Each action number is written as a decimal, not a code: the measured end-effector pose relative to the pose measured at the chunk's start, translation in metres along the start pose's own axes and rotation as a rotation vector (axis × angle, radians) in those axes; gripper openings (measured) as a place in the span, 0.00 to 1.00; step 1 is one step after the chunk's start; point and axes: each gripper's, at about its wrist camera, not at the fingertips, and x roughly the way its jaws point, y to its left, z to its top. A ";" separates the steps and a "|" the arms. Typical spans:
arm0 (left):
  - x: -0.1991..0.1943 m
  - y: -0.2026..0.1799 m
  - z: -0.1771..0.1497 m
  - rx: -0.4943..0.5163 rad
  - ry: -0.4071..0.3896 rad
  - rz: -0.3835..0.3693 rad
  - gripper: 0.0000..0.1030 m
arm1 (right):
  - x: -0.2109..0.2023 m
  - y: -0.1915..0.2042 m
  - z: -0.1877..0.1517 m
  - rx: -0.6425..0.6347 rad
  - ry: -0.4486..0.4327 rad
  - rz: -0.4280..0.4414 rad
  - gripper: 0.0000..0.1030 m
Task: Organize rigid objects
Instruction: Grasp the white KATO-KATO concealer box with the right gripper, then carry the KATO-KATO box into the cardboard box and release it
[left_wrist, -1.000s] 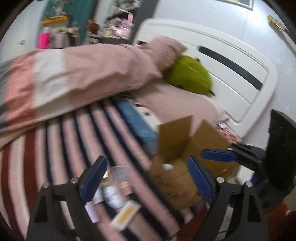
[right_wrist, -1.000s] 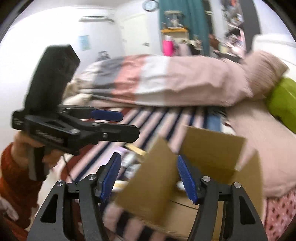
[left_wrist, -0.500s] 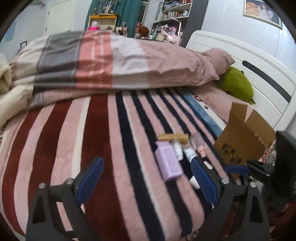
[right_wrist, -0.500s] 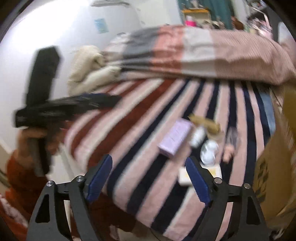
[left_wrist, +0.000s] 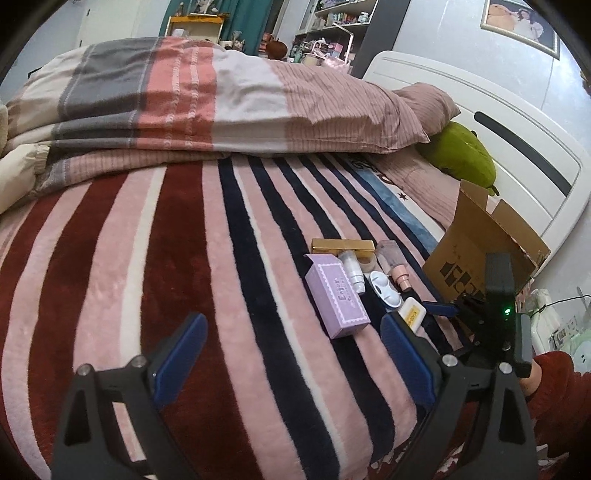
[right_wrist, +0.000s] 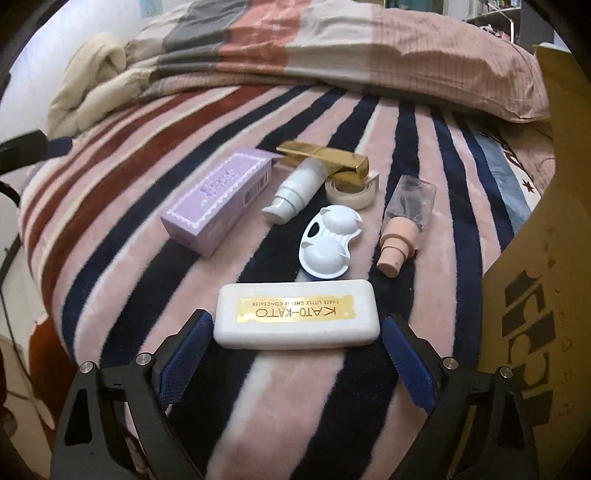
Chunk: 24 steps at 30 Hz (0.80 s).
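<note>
Your right gripper (right_wrist: 295, 350) points steeply down at the striped blanket (right_wrist: 110, 229), and the white case (right_wrist: 297, 314) lies just ahead, its long axis running across from one pad to the other. The jaws are opening, already wider than the case, not touching it. Your left gripper (left_wrist: 291, 354) hangs wide and empty, further from the case.

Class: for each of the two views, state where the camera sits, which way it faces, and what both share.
Left wrist: on the left gripper, looking across the striped bed; the right gripper and a red sleeve show.
Right wrist: on the right gripper, jaws opening, looking down at the white case.
Shared: the purple box, the cardboard box.
</note>
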 end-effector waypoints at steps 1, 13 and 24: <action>0.000 -0.001 0.000 0.003 0.001 -0.002 0.91 | 0.000 0.001 0.000 -0.003 -0.007 -0.004 0.82; -0.020 -0.037 0.021 0.042 -0.009 -0.239 0.89 | -0.086 0.055 0.047 -0.144 -0.241 0.164 0.82; -0.011 -0.132 0.081 0.189 -0.008 -0.337 0.35 | -0.162 0.005 0.063 -0.154 -0.418 0.141 0.82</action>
